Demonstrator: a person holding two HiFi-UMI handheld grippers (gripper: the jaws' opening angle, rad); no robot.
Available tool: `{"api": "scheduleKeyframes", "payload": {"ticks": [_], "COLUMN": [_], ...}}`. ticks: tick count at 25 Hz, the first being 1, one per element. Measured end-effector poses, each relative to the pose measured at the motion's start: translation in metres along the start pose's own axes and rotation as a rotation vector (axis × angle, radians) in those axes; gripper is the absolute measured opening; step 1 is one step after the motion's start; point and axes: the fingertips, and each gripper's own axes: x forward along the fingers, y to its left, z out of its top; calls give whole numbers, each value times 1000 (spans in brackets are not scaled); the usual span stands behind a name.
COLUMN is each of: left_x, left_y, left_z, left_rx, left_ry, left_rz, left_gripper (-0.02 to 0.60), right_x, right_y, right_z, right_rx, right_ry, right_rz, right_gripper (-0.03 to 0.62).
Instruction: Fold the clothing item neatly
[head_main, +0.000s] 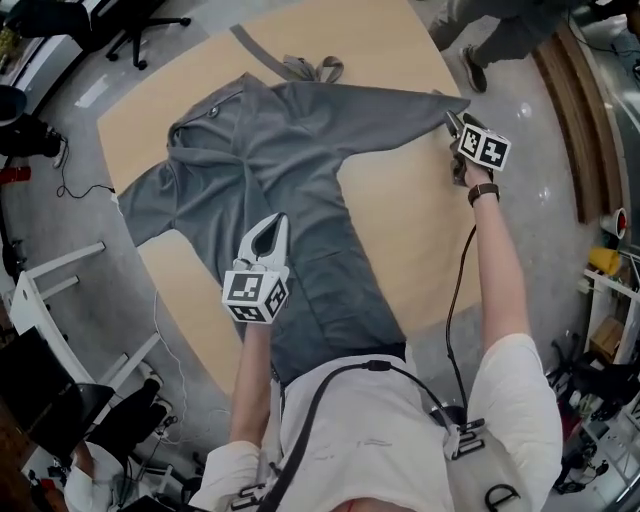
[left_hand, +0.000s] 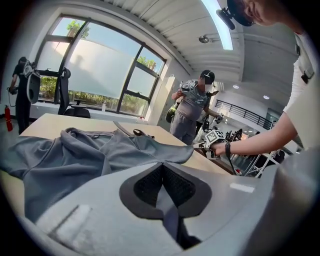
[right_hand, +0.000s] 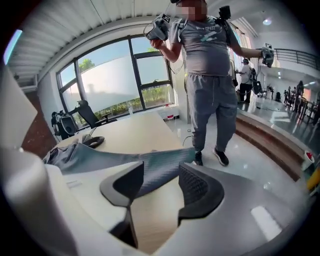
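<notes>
A grey long-sleeved garment (head_main: 290, 170) lies spread flat on the wooden table (head_main: 400, 220), collar toward the far left and hem toward me. My left gripper (head_main: 268, 225) hovers over the garment's body with its jaws shut; in the left gripper view the pads (left_hand: 150, 187) meet and the cloth (left_hand: 75, 160) lies beyond them. My right gripper (head_main: 452, 125) is at the end of the right sleeve near the table's far right edge. Its jaws stand open, and the sleeve end (right_hand: 150, 167) lies flat on the table between and just beyond them, untouched by the pads.
A grey strap (head_main: 300, 68) lies at the table's far edge beside the garment. A person (right_hand: 210, 75) in grey stands on the floor just past the right corner. An office chair (head_main: 140, 30) and a white frame (head_main: 40, 290) stand off to the left.
</notes>
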Motion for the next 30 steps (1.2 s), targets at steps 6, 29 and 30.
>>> {"api": "scheduleKeyframes", "payload": {"ticks": [6, 29, 30], "left_x": [11, -68, -79], "left_y": [-14, -6, -2], "left_z": [-6, -3, -5], "left_rx": [28, -81, -88], "left_ry": [32, -110, -121], "left_rz": [-23, 50, 63], "left_gripper": [2, 2, 2], "right_x": [28, -229, -240], "right_y": [-27, 276, 302], "right_z": [6, 104, 96], "right_rx": [-70, -93, -115], "right_ry": [46, -362, -350], "right_rz": [-26, 543, 574], "right_gripper": [241, 14, 14]}}
